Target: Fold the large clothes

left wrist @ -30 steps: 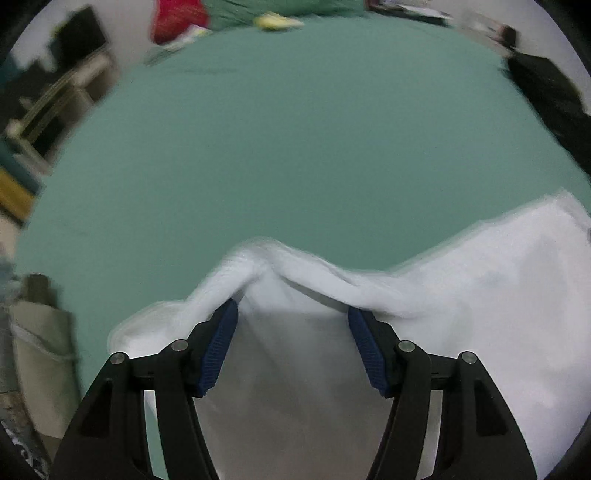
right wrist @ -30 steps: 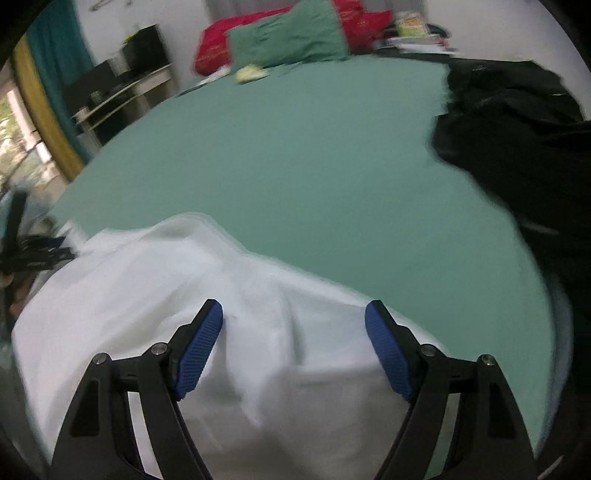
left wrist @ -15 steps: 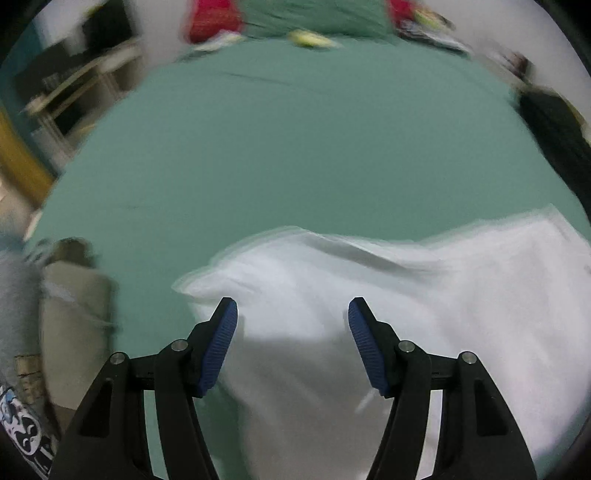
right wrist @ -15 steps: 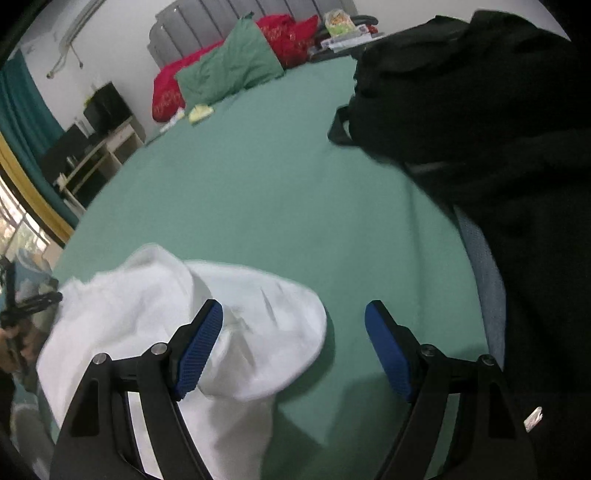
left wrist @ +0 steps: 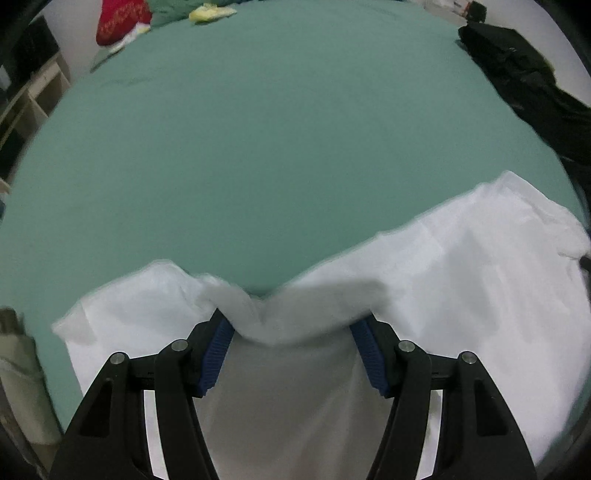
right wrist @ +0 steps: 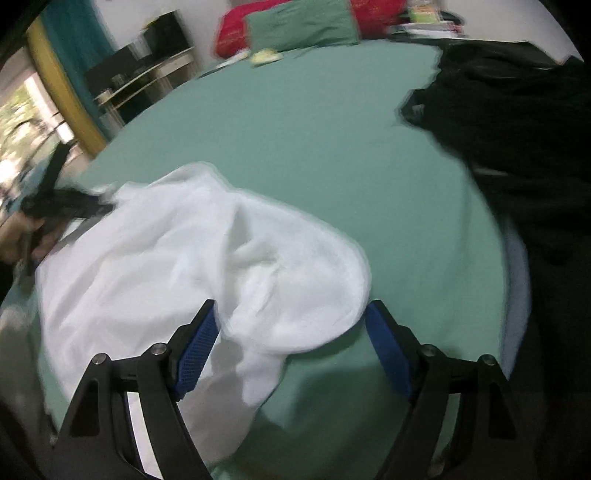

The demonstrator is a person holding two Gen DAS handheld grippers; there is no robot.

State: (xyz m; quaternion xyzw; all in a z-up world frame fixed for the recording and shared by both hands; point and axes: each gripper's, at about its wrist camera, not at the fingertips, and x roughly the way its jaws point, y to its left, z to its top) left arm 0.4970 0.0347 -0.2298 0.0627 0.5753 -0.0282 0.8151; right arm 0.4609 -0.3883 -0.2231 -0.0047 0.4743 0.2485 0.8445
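A large white garment (left wrist: 461, 266) lies rumpled on the green bed sheet (left wrist: 258, 147). In the left wrist view its bunched edge drapes over and between the blue pads of my left gripper (left wrist: 293, 332), whose jaws stand wide apart without pinching it. In the right wrist view the white garment (right wrist: 177, 251) ends in a rounded fold that lies between the wide jaws of my right gripper (right wrist: 291, 328), which is open just above the sheet. The left gripper (right wrist: 62, 206) shows at the garment's far left edge, held by a hand.
A pile of black clothes (right wrist: 517, 129) covers the right side of the bed; the black clothes (left wrist: 524, 81) sit at the far right in the left view. A red pillow (right wrist: 232, 33) and a green pillow (right wrist: 299, 26) lie at the head. Shelves (right wrist: 147, 77) stand beside the bed.
Half a second ago the garment lay flat beyond the left pads; now its edge is bunched over them. The right view has swung left from the black pile, onto more of the garment.
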